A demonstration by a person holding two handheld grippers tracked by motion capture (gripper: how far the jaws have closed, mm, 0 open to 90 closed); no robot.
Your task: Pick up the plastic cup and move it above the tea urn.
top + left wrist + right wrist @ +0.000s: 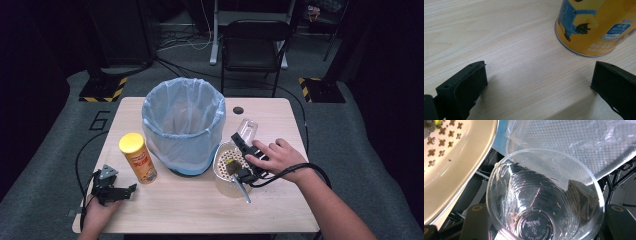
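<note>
Clear plastic cup [545,195] — pinched by the right tongs [243,145], base cut off — left tongs [539,82] spread.

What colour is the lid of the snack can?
Yellow; the lid of the snack can shows best in the high view.

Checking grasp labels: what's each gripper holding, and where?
Right gripper clamps the clear plastic cup across its side wall. Left gripper is open, holding nothing.

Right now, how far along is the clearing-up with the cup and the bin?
Done: the clear plastic cup looks emptied, only crumbs inside. In hand: the right claw holds it beside the lined bin, above the perforated strainer. Left: the yellow snack can stands untouched before the open left claw.
</note>
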